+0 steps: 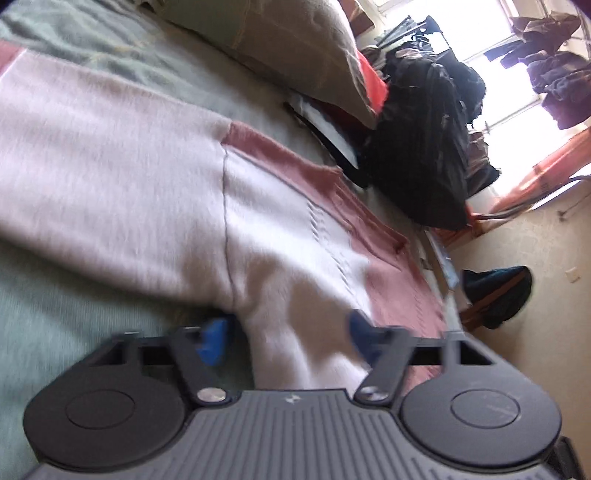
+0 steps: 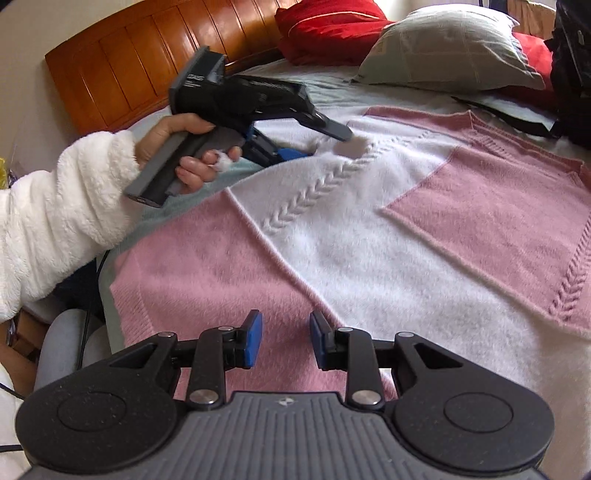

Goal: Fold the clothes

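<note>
The pink-and-white sweater point(image 2: 369, 236) lay spread on the bed point(image 1: 55, 321). The left gripper point(image 1: 288, 338) pinched a white fold between its fingers; the right gripper point(image 2: 286, 343), fingers apart and empty, hovered over the pink hem. Only the right view showed the person's hand point(image 2: 184, 151).

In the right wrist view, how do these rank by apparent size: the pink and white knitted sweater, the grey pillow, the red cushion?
1. Pink and white knitted sweater, by far largest.
2. Grey pillow.
3. Red cushion, though it lies farther away, so its true size is unsure.
</note>
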`<state>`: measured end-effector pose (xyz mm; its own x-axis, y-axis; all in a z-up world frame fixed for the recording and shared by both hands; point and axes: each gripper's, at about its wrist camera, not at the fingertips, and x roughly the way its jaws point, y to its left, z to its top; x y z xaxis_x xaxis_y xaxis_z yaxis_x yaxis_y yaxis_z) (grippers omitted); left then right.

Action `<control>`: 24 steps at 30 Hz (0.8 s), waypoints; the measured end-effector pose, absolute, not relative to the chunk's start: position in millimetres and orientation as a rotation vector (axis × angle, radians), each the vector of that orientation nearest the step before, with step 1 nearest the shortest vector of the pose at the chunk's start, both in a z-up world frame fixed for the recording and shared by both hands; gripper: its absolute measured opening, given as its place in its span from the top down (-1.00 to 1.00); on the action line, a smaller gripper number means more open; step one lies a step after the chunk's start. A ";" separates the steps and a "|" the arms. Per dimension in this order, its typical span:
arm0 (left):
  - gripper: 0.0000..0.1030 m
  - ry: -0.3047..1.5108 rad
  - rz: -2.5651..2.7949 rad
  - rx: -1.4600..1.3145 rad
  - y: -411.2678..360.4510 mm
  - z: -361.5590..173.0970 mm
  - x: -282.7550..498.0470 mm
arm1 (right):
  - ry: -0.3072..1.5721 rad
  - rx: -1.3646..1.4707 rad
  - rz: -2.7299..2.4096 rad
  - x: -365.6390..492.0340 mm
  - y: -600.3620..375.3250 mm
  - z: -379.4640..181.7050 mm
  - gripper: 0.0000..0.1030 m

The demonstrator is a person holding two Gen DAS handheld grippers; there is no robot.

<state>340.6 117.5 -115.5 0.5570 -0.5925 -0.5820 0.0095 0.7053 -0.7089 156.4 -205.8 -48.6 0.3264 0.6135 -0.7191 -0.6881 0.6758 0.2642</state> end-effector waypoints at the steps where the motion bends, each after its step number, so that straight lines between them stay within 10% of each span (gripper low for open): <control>1: 0.47 0.926 -0.375 -0.729 116.4 -117.7 342.8 | 0.893 -0.094 0.854 156.8 -205.5 -47.8 0.36; 5: 0.79 0.903 -0.333 -0.624 109.5 -108.7 337.7 | 0.877 -0.086 0.851 156.9 -207.1 -44.4 0.36; 13: 0.82 0.826 -0.230 -0.369 105.2 -63.7 355.5 | 0.868 -0.064 0.822 156.8 -216.9 -43.2 0.35; 24: 0.43 0.832 -0.202 -0.157 102.4 -44.5 296.1 | 0.827 -0.042 0.797 141.7 -229.0 -30.8 0.23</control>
